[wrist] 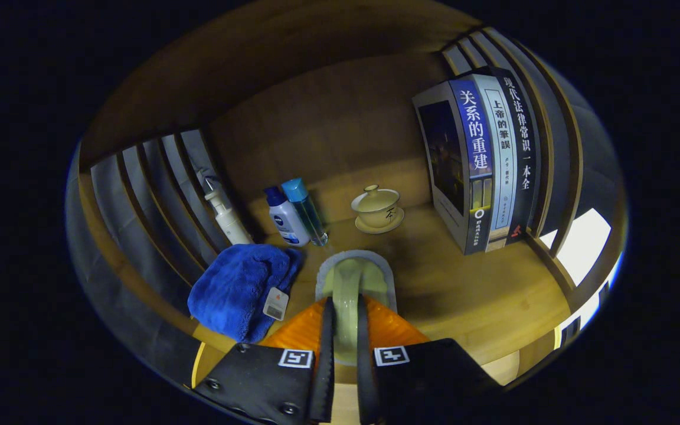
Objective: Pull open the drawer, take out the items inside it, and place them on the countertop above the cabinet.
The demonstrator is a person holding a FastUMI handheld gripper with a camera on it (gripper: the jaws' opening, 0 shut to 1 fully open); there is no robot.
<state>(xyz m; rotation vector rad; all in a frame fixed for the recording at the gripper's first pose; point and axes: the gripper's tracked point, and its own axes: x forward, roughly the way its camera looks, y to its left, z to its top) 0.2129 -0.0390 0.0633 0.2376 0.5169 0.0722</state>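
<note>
Gripper (345,330) low over the wooden counter (470,295), fingers drawn close together and pinching a pale green tube-like item (349,289) between them — both fingers press its sides. The item's far end, with a greyish rim, sticks out just ahead of the fingertips and sits at or just above the counter surface; cannot tell whether it touches.

Left of the fingers, a folded blue towel (236,289) lies on the counter, a small tag hanging at its near edge. Beyond the towel, a row against the slatted side wall: a white pump bottle (228,218), then a white bottle with a dark blue cap (285,221), then a clear bottle with a light blue cap (307,212) — the last two touching or nearly so.

Straight beyond the fingers, a lidded cream tea bowl on its saucer (377,209), near the back panel. To the right, three books (481,171) stand upright, spines facing out, leaning against the slatted right wall.
</note>
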